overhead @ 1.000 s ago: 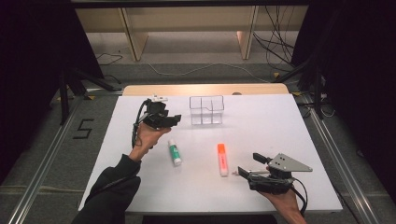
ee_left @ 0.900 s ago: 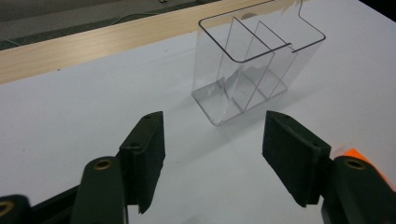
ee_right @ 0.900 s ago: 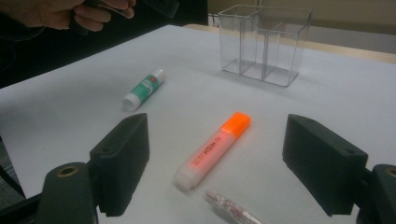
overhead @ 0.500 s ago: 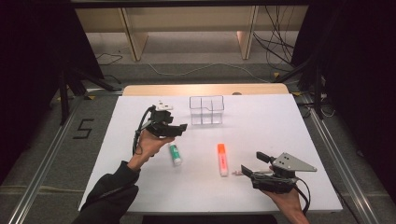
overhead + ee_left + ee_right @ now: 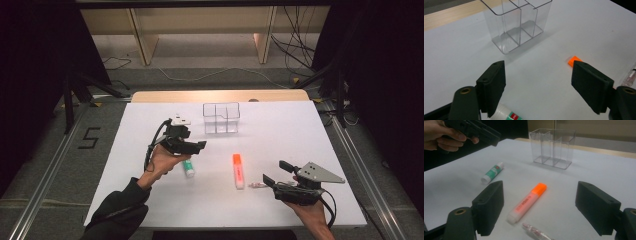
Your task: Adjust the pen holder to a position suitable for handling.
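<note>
Left gripper [image 5: 192, 146] hovers over the white table [image 5: 300, 130], jaws spread and just been opening, nothing between them. Glue stick [image 5: 188, 168] lies just below it, at 6 o'clock. Right gripper [image 5: 276, 173] at 4 o'clock, jaws spread, empty. Orange highlighter [image 5: 239, 171] between the grippers; beside it a small clear item [image 5: 258, 185], possibly a pen. Clear organizer [image 5: 221, 118] at 12 o'clock.

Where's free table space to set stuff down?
Bare: right of the clear organizer to the table edge, and the far-left corner. Crowded: near middle, where glue stick, orange highlighter and small clear pen lie.
</note>
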A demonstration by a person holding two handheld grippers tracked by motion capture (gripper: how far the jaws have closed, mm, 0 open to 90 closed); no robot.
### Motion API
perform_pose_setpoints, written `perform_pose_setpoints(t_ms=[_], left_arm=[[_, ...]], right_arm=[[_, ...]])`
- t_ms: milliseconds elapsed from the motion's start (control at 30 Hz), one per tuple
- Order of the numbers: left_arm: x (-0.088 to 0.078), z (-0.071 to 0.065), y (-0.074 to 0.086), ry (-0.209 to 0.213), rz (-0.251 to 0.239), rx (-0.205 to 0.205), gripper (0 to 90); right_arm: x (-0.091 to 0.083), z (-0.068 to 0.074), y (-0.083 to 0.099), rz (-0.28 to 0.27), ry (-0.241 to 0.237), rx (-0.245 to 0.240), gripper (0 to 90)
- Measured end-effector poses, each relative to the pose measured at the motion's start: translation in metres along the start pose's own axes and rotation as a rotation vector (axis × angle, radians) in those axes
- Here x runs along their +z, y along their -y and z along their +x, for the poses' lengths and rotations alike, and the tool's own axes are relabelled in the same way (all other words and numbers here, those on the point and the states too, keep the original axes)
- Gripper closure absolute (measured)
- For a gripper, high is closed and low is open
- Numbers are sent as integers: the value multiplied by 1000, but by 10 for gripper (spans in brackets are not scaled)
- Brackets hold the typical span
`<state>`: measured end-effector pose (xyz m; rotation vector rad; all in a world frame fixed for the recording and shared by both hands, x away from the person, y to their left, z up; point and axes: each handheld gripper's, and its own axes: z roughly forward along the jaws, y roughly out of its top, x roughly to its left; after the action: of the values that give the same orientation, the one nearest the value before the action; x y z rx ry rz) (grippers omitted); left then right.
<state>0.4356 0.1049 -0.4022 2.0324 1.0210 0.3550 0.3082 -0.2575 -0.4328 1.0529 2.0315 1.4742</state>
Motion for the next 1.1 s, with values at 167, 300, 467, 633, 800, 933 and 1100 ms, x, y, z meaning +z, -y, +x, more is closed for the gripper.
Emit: perform_pose_setpoints(t_ms=[167, 300, 467, 633, 800, 933, 1100], left_arm=[[1, -7, 2, 31, 19, 22, 247], [0, -11, 4, 44, 23, 26, 245], [0, -14, 7, 51, 32, 31, 242], [1, -17, 11, 62, 50, 43, 239], [1, -22, 14, 65, 51, 56, 237], [-1, -25, 16, 75, 55, 56, 236], [-3, -30, 20, 85, 59, 68, 233]], right_arm=[[-1, 0, 0, 1, 6, -3, 237], [-1, 0, -1, -1, 14, -6, 238], [-2, -3, -1, -5, 19, 1, 237], [-3, -4, -1, -5, 24, 4, 237], [-5, -5, -1, -1, 31, 7, 237], [-5, -7, -1, -4, 34, 9, 237], [-6, -8, -1, -2, 34, 10, 236]])
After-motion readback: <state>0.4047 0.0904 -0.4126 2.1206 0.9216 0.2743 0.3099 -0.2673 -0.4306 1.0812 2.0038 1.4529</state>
